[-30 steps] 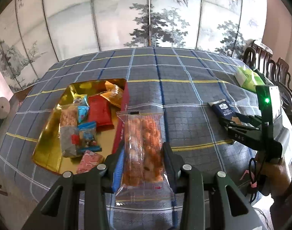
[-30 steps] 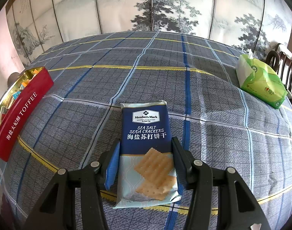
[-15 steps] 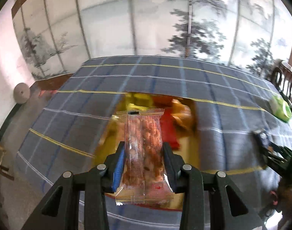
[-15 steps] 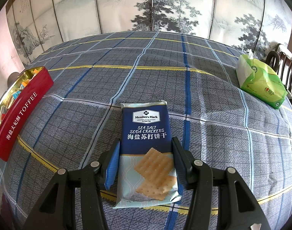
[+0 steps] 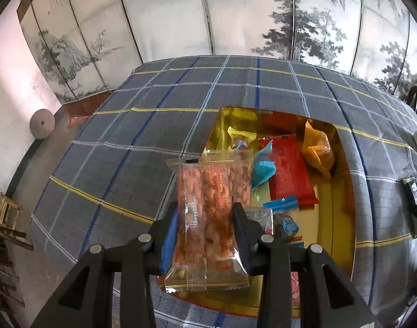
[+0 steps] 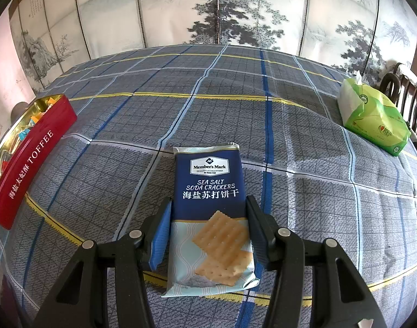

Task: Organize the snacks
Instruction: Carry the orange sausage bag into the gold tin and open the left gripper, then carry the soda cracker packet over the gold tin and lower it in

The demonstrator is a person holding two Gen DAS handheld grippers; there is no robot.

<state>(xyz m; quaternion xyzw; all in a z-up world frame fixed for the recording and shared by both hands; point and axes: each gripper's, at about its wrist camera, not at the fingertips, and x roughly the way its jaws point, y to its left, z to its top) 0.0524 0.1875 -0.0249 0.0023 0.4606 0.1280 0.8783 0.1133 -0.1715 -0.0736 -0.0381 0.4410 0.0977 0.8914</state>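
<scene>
A red tin [image 6: 31, 164] lettered "TOFFEE" holds wrapped snacks as the left gripper [image 5: 205, 218] clasps a clear packet [image 5: 208, 213] above it, while the right gripper [image 6: 208, 227] straddles a Member's Mark "Sea Salt Soda Crackers" pack [image 6: 208, 191] on the plaid tablecloth [image 6: 304, 205], grip unclear, near a green tissue pack [image 6: 375, 120]

Table: a blue checked cloth [image 6: 290, 114] is covering it.
On cloth: cracker pack [image 6: 210, 218] is lying near front, red tin [image 6: 33, 158] at left, tissue pack [image 6: 372, 117] at right.
</scene>
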